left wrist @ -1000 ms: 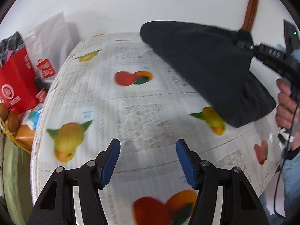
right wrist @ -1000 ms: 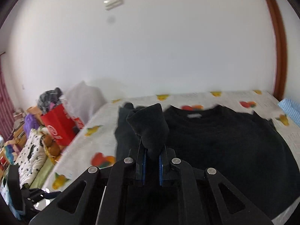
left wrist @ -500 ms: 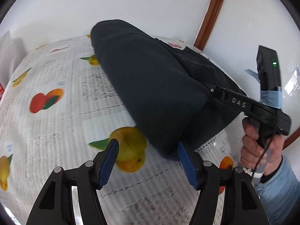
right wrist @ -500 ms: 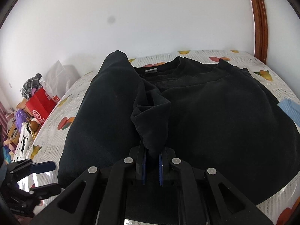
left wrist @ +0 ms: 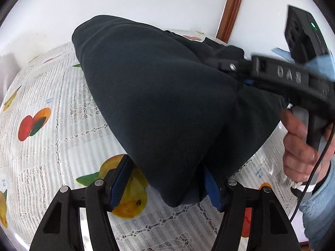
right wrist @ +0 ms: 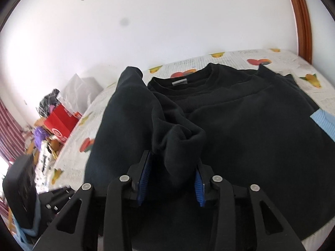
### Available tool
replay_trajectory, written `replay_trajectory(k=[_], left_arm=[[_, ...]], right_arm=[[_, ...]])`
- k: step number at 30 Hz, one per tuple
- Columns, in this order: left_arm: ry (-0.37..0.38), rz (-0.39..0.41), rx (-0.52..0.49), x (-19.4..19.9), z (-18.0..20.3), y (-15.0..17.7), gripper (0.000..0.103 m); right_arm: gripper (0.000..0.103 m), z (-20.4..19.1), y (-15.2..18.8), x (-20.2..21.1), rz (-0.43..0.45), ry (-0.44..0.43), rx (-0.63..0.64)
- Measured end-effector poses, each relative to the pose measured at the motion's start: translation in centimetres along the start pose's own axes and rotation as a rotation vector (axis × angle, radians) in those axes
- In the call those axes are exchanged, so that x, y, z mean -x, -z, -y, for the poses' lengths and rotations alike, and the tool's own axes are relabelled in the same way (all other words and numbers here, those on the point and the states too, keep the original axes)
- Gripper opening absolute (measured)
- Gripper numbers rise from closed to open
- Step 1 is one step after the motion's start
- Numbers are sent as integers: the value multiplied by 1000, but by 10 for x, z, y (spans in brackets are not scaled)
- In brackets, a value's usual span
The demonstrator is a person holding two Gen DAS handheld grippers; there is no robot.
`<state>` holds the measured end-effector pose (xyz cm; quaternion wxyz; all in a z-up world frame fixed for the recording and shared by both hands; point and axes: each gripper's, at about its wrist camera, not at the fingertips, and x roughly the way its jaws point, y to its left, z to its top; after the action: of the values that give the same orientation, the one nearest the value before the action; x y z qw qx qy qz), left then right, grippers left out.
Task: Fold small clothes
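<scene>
A black sweatshirt (right wrist: 251, 136) lies on the fruit-print tablecloth (left wrist: 52, 146), neck toward the wall, its left side folded over the body. My right gripper (right wrist: 171, 179) hovers just above it, jaws opening. The bunched sleeve cuff (right wrist: 182, 144) sits loose between its blue pads. In the left wrist view the sweatshirt (left wrist: 167, 96) fills the middle, and its near folded corner reaches between the fingers of my left gripper (left wrist: 166, 186). That gripper is open and low over the cloth. The garment hides part of its right finger.
A person's hand (left wrist: 299, 142) in a light blue sleeve holds the right gripper's black handle (left wrist: 293, 77). Beyond the table's left edge are a red bag (right wrist: 60, 123), a plastic bag (right wrist: 83, 92) and other clutter. A white wall and a wooden door frame (right wrist: 301, 21) stand behind.
My left gripper has swung across the table to the sweatshirt's near corner. My right gripper has carried the sleeve down onto the sweatshirt's body, and its jaws have parted from shut.
</scene>
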<state>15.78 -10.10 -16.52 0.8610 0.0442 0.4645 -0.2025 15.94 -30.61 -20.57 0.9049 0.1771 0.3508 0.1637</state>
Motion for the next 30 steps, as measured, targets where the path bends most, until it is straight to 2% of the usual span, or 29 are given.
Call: replay_trajectory(k=[5, 8, 9, 11, 12, 15, 19, 21, 23, 25, 27, 28, 30], left_arm=[[-2, 9, 8, 0, 4, 4, 66], [-15, 17, 14, 0, 10, 7, 67], [-19, 22, 16, 1, 12, 8, 67], [-25, 29, 19, 1, 14, 10, 68], [-30, 33, 18, 1, 16, 11, 69], [-44, 36, 25, 2, 17, 11, 69], [-49, 40, 25, 0, 15, 11, 69], [-36, 46, 25, 1, 16, 11, 70], [-33, 43, 18, 0, 19, 11, 70], [-48, 43, 6, -1, 22, 13, 70], [-44, 42, 3, -1, 26, 14, 70], [-36, 39, 1, 0, 27, 14, 68], [-5, 36, -8, 1, 33, 14, 66]], right_arm=[[52, 4, -11, -12, -3, -98, -68], [53, 7, -16, -29, -47, -98, -111], [50, 7, -17, -32, -51, -97, -120], [34, 5, -20, -33, -38, -91, -117], [19, 2, -22, -31, -21, -75, -101], [16, -6, -28, -10, 53, -64, -27], [16, -9, -29, 47, 233, -32, 62], [15, 3, -23, 74, 312, -4, 45], [15, 25, -10, 89, 336, -2, -25], [16, 45, 7, 88, 307, 42, -93], [16, 60, 23, 74, 227, 93, -128], [17, 68, 29, 66, 180, 105, -158], [21, 77, 37, 60, 146, 93, -202]])
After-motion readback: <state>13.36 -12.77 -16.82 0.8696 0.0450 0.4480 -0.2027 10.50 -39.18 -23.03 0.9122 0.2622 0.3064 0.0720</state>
